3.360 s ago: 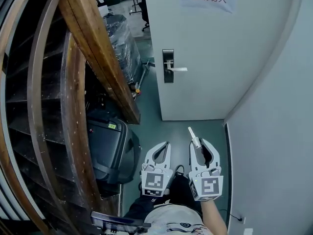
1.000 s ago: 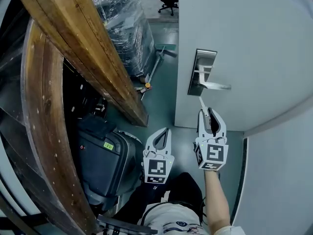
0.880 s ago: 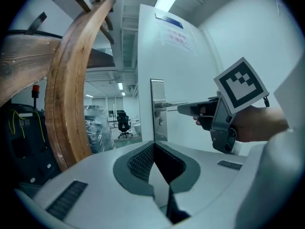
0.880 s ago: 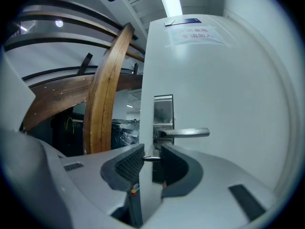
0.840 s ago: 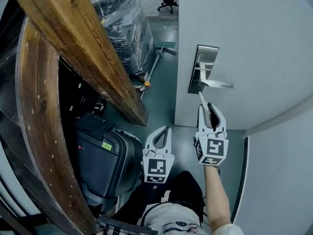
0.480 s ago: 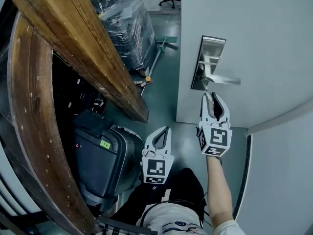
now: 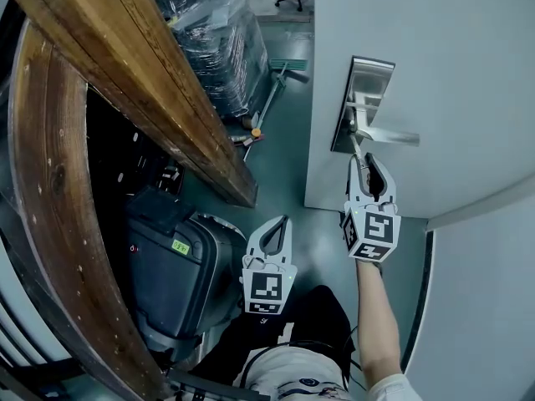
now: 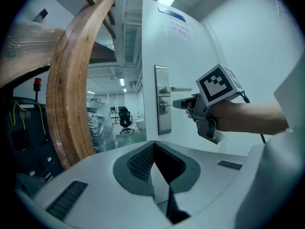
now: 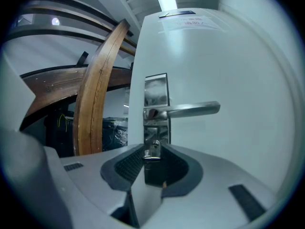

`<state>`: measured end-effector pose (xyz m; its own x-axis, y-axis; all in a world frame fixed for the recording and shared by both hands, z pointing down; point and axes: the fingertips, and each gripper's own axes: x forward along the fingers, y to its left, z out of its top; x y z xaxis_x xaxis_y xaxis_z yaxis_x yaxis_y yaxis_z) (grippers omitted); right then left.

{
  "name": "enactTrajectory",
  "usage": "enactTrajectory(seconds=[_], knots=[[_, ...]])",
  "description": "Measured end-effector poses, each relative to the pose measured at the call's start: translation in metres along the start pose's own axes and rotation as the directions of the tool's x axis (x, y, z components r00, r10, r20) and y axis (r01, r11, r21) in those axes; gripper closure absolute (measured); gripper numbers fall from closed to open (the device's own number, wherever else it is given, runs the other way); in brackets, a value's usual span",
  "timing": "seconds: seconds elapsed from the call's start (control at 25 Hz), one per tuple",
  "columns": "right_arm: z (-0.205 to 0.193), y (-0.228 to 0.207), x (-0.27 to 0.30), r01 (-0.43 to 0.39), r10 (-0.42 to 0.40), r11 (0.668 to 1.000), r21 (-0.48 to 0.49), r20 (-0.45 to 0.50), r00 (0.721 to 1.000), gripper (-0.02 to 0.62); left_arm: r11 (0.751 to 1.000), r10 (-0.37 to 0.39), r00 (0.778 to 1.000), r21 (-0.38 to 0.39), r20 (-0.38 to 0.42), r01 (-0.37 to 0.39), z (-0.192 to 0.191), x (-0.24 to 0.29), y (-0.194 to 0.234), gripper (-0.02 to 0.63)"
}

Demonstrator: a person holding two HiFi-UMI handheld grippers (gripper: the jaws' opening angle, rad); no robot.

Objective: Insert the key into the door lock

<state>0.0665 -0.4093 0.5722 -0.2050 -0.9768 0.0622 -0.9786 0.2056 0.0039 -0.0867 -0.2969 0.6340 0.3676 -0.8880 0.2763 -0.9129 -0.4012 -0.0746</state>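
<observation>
A white door [image 7: 435,65] carries a steel lock plate [image 7: 361,98] with a lever handle [image 7: 391,135]. My right gripper [image 7: 361,164] is shut on a small silver key [image 7: 355,147] that points at the plate just under the handle. In the right gripper view the key [image 9: 152,152] sits between the pads with its tip at the keyhole [image 9: 153,143]; whether it has entered I cannot tell. From the left gripper view, the right gripper [image 8: 183,103] is level in front of the plate [image 8: 162,99]. My left gripper [image 7: 275,224] hangs low and to the left, shut and empty.
A curved wooden beam [image 7: 134,82] slants across the left. Below it stands a black case [image 7: 171,274]. A plastic-wrapped stack [image 7: 209,40] and a long-handled tool [image 7: 272,98] on the floor lie beyond the door's edge. A grey wall [image 7: 485,307] closes the right side.
My right gripper has carried the key forward and slightly down to the lock plate; the door now looms closer. The left gripper keeps its place low beside it.
</observation>
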Motion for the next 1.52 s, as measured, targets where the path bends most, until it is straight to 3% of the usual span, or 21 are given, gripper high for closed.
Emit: enactTrajectory(seconds=[0.56, 0.88, 1.08, 1.52], knots=[[-0.002, -0.008, 0.01, 0.018, -0.018, 1.0, 0.022, 0.004, 1.0, 0.476, 1.0, 0.01, 1.0, -0.004, -0.015, -0.01, -0.008, 0.006, 0.004, 0.603], [-0.003, -0.001, 0.014, 0.165, -0.167, 0.981, 0.103, 0.006, 0.986, 0.476, 1.0, 0.008, 1.0, -0.005, -0.02, -0.008, -0.008, 0.006, 0.004, 0.603], [-0.004, 0.003, 0.022, 0.225, -0.227, 0.972, 0.062, 0.013, 0.974, 0.476, 1.0, 0.02, 1.0, -0.005, -0.024, -0.02, -0.01, 0.003, 0.008, 0.603], [-0.006, 0.0, 0.039, 0.219, -0.219, 0.976, 0.019, 0.001, 0.976, 0.476, 0.999, 0.044, 0.998, -0.018, -0.038, -0.045, -0.016, -0.001, 0.014, 0.603]])
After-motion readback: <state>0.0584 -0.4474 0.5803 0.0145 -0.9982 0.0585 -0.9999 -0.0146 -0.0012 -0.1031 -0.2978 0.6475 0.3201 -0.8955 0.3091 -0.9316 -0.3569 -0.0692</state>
